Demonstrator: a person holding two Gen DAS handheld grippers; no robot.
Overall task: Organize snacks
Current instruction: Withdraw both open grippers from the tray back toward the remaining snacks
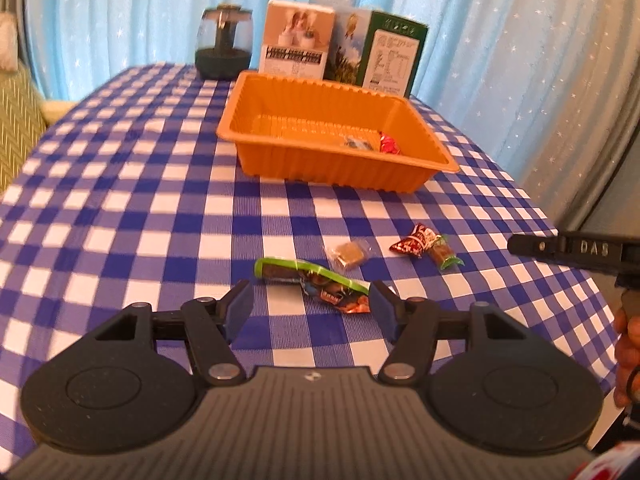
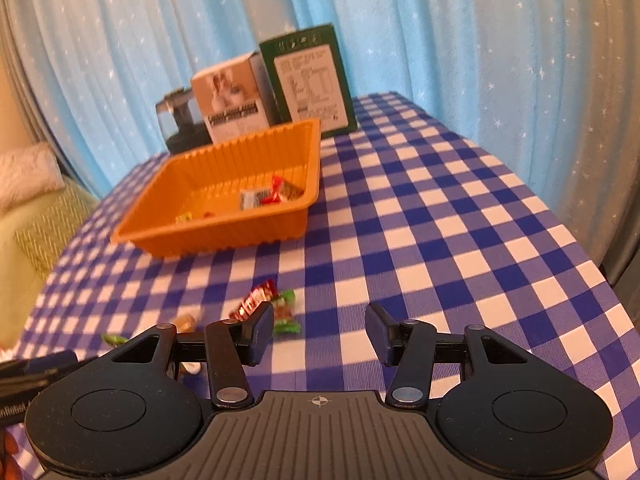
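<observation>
An orange tray [image 1: 420, 178] [image 2: 224, 234] stands on the checked table and holds a few wrapped snacks [image 1: 388, 145] [image 2: 276, 194]. My left gripper [image 1: 312, 304] is open, its jaws wide on either side of a long green-edged snack packet [image 1: 316, 282] lying on the cloth. Beyond it lie a small clear-wrapped brown snack [image 1: 349, 254], a red packet [image 1: 414, 240] [image 2: 254, 302] and a green-ended candy [image 1: 444, 258] [image 2: 285, 314]. My right gripper [image 2: 320, 330] is open and empty, its left finger beside the red packet; it also shows at the right edge of the left wrist view [image 1: 576, 252].
Two cartons, one white [image 1: 296, 38] [image 2: 232, 104] and one green [image 1: 384, 52] [image 2: 312, 80], and a dark glass jar [image 1: 224, 44] [image 2: 178, 120] stand behind the tray. Blue curtains hang behind. A green sofa [image 2: 36, 232] is left of the table.
</observation>
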